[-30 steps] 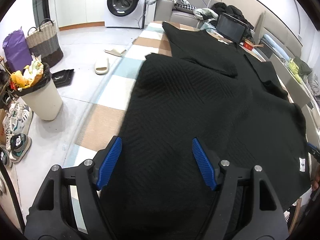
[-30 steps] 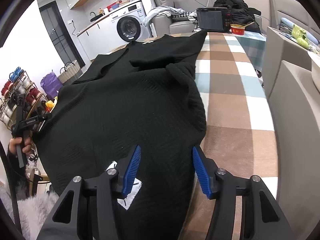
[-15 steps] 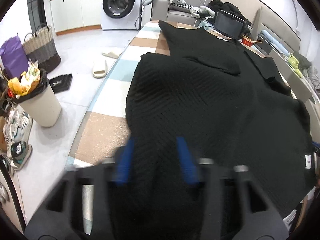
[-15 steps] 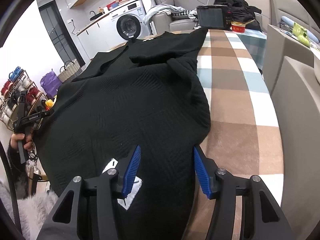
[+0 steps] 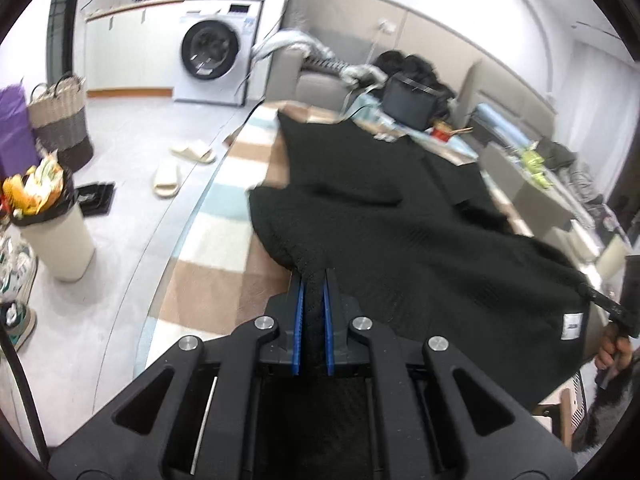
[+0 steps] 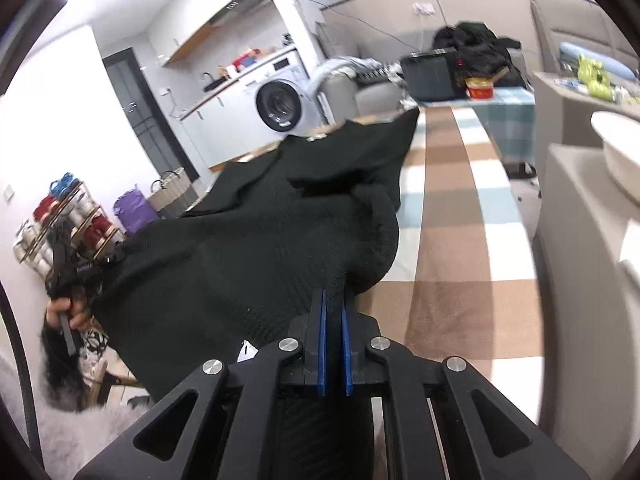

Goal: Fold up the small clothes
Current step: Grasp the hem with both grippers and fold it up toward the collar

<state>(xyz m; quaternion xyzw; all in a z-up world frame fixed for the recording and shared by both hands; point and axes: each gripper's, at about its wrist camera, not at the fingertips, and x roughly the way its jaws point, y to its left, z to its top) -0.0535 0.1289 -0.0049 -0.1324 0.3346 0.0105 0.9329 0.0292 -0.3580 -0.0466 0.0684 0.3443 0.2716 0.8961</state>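
The left wrist view alone shows two pale slippers [image 5: 182, 164] on the grey floor, a beige bin [image 5: 56, 236] stuffed with wrappers, and the person's other hand [image 5: 612, 350] at the right edge. The right wrist view alone shows a shelf of red and blue spools [image 6: 68, 220] and a white basin [image 6: 618, 156].

One black textured knit garment [image 5: 400, 232] lies spread along the counter [image 5: 212, 240], which has a brown, white and pale blue checked cloth. The left gripper [image 5: 312, 280] is clamped on a pinch of the garment's near hem; the right gripper [image 6: 334, 300] is clamped on the hem too, beside a white label [image 6: 245, 351].

Both views take in one white washing machine [image 5: 216, 60], one woven basket [image 5: 60, 120] and one purple bag [image 6: 132, 212].
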